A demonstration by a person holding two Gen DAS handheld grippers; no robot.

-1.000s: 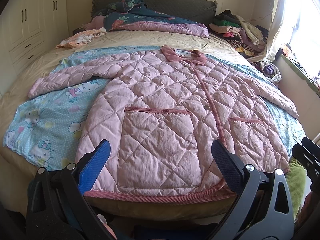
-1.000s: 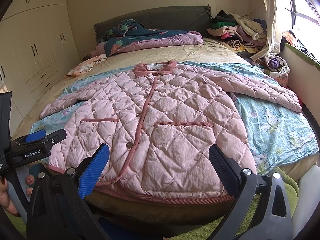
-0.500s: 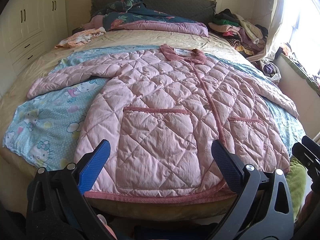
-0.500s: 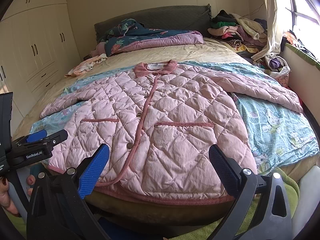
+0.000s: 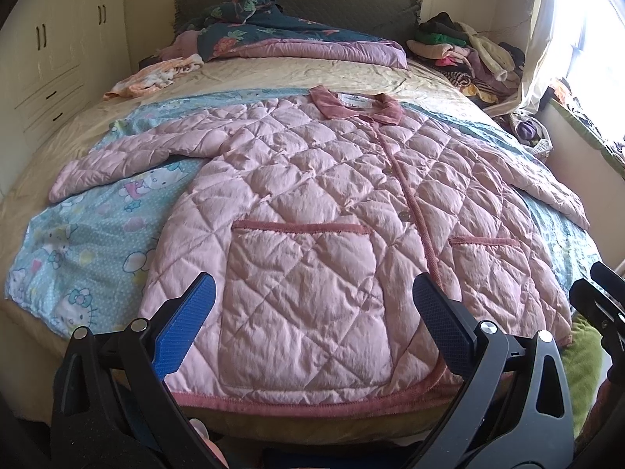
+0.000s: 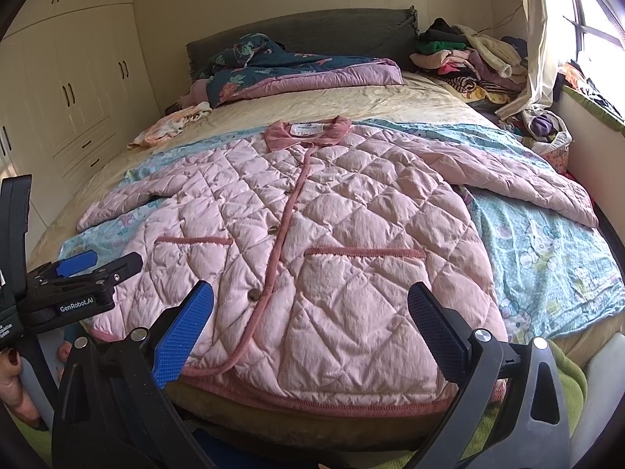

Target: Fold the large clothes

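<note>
1. Lying flat on the bed (image 5: 273, 74) is a big pink quilted jacket (image 5: 312, 203). Its front faces up and its buttons are done up. It is spread out like this so it can be folded neatly.

2. The jacket rests on a blue cartoon sheet (image 5: 78, 242). The collar (image 6: 308, 133) points to the headboard. The bottom hem (image 6: 332, 394) sits at the near edge of the bed, close to both tools.

3. Both sleeves stick out to the sides. The left sleeve (image 5: 129, 156) lies over the blue sheet. The right sleeve (image 6: 527, 191) lies over the sheet on the window side.

4. The left gripper (image 5: 312, 324) has its two blue fingers spread wide. It holds nothing. It hovers just above the hem, over the left pocket (image 5: 300, 297).

5. The right gripper (image 6: 310, 324) is spread wide too, and it is empty. It hovers above the hem on the other half of the jacket.

6. I think no fold has been made yet. The tools wait near the hem, maybe because that is the easy edge to grab.

7. A pile of clothes (image 6: 468, 58) sits far off by the window, out of the way.
</note>
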